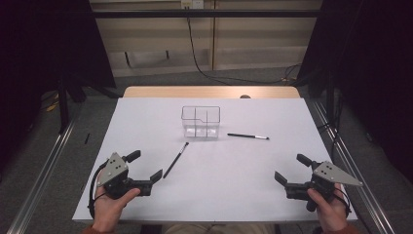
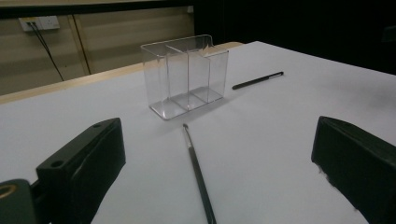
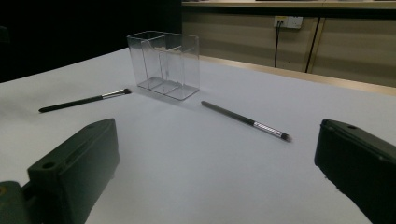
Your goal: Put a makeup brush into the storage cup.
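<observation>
I judge the thin black makeup brush with the dark tip [image 1: 176, 160] nearest my left gripper [image 1: 146, 171] to be very light, stiff along its handle and soft only at the bristles, so it should roll or skid on the smooth white table sheet [image 1: 219, 195] if nudged. I would take it across the handle near its middle, jaws square to the shaft (a pinch at the tip would let it swing). It lies flat at about 1 o'clock from that gripper, pointing toward the clear plastic organiser box with three compartments [image 1: 200, 122], just short of it. A second slim black brush with a silver ferrule [image 1: 248, 136] lies at 3 o'clock from the box, well apart from my right gripper [image 1: 287, 179]. Both grippers hover with their jaws wide apart, holding nothing. The box looks rigid, light and easily tipped.
</observation>
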A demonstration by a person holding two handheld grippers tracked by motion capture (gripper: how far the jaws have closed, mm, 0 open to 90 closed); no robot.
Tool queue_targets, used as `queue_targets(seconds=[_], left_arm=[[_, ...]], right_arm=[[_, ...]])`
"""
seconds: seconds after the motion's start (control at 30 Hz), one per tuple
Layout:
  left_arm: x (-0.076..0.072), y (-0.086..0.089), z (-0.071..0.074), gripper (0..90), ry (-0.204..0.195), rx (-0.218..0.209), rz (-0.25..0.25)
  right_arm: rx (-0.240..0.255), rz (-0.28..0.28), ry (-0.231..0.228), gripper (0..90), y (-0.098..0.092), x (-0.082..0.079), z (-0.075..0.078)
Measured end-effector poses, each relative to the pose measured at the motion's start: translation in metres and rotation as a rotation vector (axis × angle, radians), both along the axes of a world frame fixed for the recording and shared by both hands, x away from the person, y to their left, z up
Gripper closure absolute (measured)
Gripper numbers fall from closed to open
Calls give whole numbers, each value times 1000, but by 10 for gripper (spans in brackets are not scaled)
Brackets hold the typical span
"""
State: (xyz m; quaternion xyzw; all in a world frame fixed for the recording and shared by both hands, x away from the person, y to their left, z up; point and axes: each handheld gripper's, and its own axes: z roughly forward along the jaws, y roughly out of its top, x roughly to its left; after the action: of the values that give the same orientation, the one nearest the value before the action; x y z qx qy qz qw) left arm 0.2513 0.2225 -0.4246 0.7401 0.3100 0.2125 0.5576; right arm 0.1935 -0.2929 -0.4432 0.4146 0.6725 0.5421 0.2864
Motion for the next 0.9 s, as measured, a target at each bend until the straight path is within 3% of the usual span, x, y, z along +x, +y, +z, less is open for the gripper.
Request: queue_targets(seconds=[0.33,0.9], left_arm=[[16,-13,7,42,-24,15,-27],[45,-25,16,40,-9,4,-29]], right_arm=[[15,-1,3,0,-1,1,0],[17,8,7,0,0,1,0]])
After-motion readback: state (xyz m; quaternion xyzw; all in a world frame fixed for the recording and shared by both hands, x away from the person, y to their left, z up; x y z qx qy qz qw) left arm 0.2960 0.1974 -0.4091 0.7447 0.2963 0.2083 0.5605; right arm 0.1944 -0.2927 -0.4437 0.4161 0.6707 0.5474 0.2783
